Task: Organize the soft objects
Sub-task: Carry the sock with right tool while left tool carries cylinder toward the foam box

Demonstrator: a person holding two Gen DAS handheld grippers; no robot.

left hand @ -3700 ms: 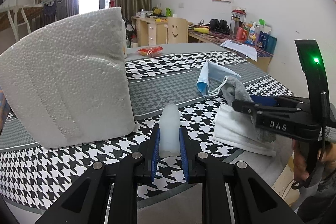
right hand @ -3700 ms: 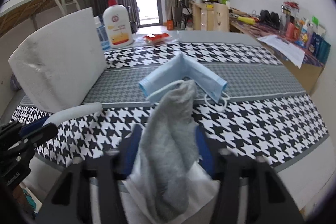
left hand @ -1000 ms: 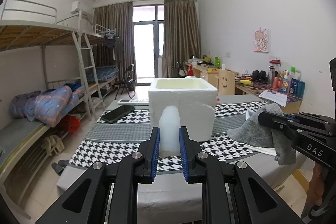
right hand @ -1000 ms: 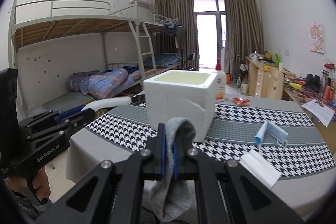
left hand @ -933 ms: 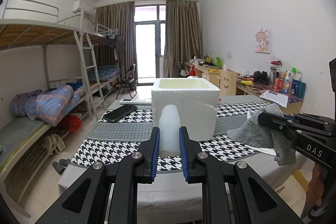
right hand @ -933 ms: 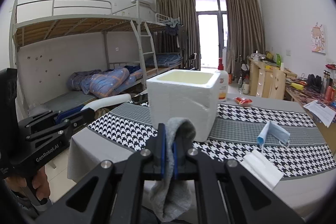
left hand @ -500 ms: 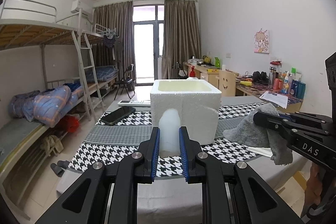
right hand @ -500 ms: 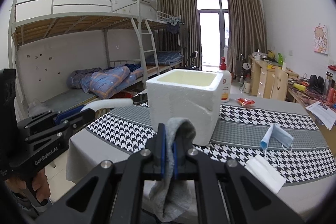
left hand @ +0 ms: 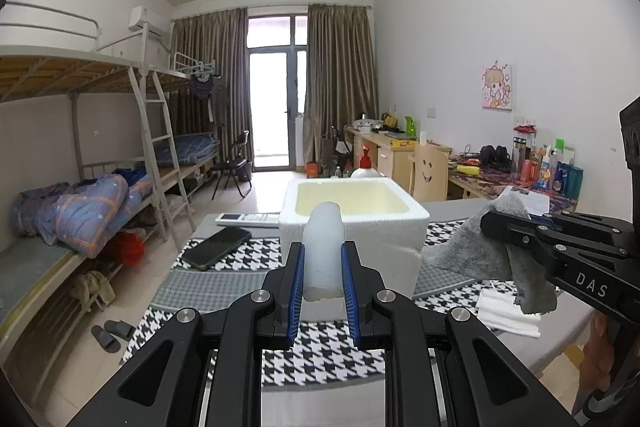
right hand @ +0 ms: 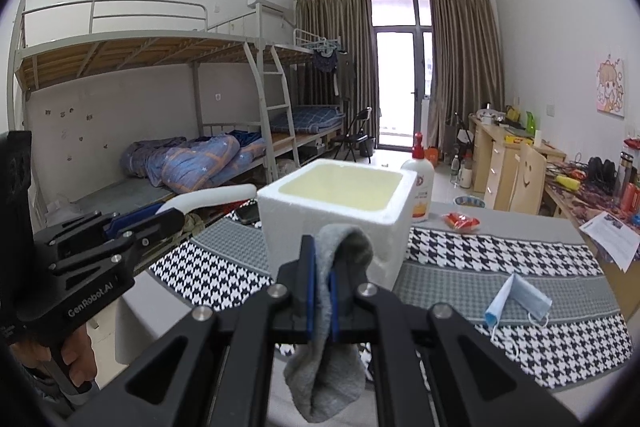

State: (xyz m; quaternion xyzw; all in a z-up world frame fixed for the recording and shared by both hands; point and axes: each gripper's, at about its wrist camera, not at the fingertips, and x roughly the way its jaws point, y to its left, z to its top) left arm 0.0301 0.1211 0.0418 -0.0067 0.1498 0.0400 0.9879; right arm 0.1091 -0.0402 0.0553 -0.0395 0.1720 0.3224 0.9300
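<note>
Tabletop (right hand: pixel 500 259), houndstooth cloth, carries white foam box (right hand: pixel 336 215), open top up, standing near its left end. Left hand-held gripper (left hand: pixel 323 291) pinches white tube (left hand: pixel 323 255), long axis pointing forward along fingers toward box. Right hand-held gripper (right hand: pixel 321 291) pressed tight on grey sock (right hand: pixel 328 371); sock's length hangs down below jaws, upper end folded over them. Blue mask (right hand: pixel 520 301) lies on tabletop right of box, well apart. White folded cloth (left hand: pixel 508 313) lies near tabletop's front edge.

Soft daylight from the overexposed balcony door (left hand: pixel 276 111); sharp views, fisheye-bent with dark corners.
</note>
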